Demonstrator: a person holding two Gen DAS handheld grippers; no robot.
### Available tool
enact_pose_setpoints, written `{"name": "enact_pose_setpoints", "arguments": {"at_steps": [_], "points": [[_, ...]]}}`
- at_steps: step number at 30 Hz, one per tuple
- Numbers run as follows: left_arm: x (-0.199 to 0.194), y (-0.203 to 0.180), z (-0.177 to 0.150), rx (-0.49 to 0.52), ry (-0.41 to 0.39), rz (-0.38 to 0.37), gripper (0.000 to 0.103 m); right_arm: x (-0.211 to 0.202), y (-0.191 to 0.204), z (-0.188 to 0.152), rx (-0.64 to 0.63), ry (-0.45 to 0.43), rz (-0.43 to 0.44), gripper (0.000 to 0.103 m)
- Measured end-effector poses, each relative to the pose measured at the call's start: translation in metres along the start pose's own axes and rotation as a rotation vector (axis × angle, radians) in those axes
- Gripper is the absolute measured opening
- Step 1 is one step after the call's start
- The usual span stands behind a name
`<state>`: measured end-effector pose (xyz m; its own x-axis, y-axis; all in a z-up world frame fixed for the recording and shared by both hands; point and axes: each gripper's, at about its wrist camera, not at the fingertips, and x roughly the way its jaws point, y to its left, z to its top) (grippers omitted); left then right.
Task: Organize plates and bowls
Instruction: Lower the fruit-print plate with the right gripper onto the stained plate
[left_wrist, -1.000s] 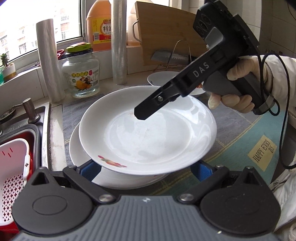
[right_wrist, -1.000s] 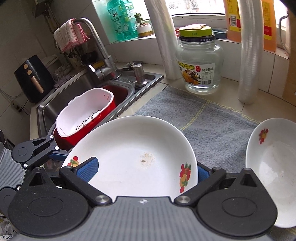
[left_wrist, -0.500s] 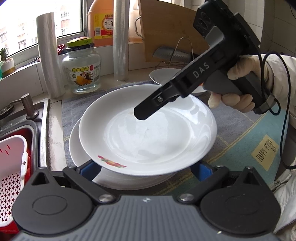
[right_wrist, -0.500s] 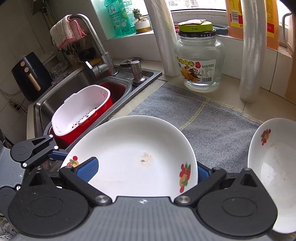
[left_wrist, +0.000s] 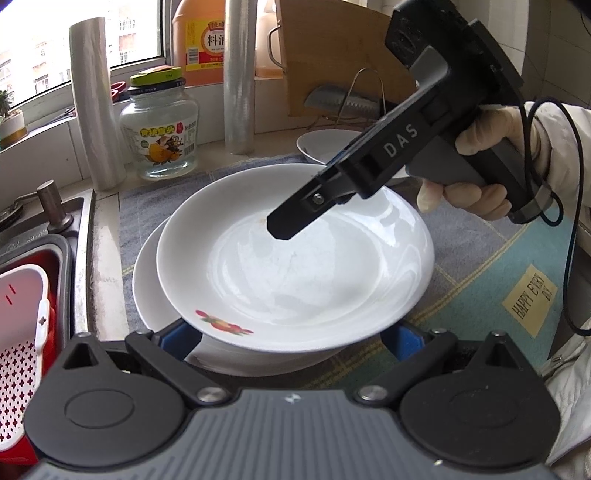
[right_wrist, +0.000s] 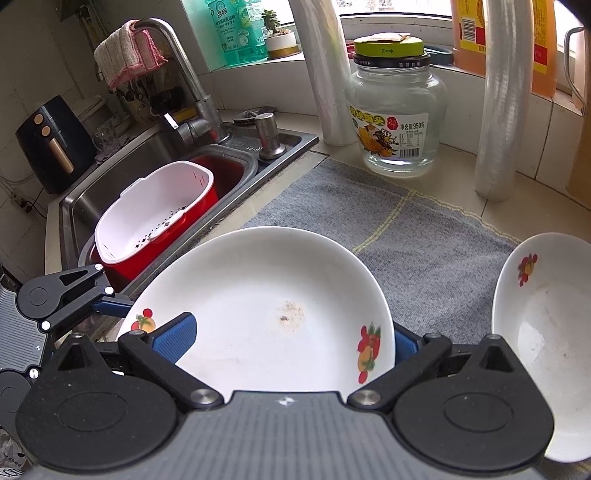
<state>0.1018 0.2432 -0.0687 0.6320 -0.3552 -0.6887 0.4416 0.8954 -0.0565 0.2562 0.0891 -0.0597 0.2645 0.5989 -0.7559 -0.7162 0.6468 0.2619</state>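
Two white plates sit stacked on the grey cloth (right_wrist: 424, 236) beside the sink (right_wrist: 122, 173). The upper plate (left_wrist: 295, 258), round with no long axis, is tilted, its far rim raised toward 12 o'clock in the left wrist view; it is glossy, with a red fruit print at 7 o'clock. The lower plate (left_wrist: 155, 295) peeks out at 9 o'clock. A white bowl (right_wrist: 546, 343) sits at 3 o'clock in the right wrist view. The left gripper (left_wrist: 291, 339) is spread wide around the plates. The right gripper (right_wrist: 291, 339) straddles the upper plate's rim, whether gripping I cannot tell.
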Motion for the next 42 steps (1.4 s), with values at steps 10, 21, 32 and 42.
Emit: {"name": "enact_pose_setpoints", "arguments": {"at_steps": [10,21,32,42], "points": [[0.003,0.003,0.002,-0.007,0.016,-0.022,0.101,0.0,0.001,0.002,0.001,0.017,-0.029,0.103],[0.009,0.012,0.007,-0.013,0.065,-0.052,0.1,0.002,0.0,0.006,0.027,0.049,-0.035,0.103],[0.012,0.015,0.012,0.013,0.114,-0.068,0.1,-0.002,-0.002,0.008,0.058,0.067,-0.035,0.103],[0.015,0.016,0.014,0.023,0.13,-0.072,0.1,-0.009,-0.003,0.005,0.076,0.061,-0.033,0.103]]}}
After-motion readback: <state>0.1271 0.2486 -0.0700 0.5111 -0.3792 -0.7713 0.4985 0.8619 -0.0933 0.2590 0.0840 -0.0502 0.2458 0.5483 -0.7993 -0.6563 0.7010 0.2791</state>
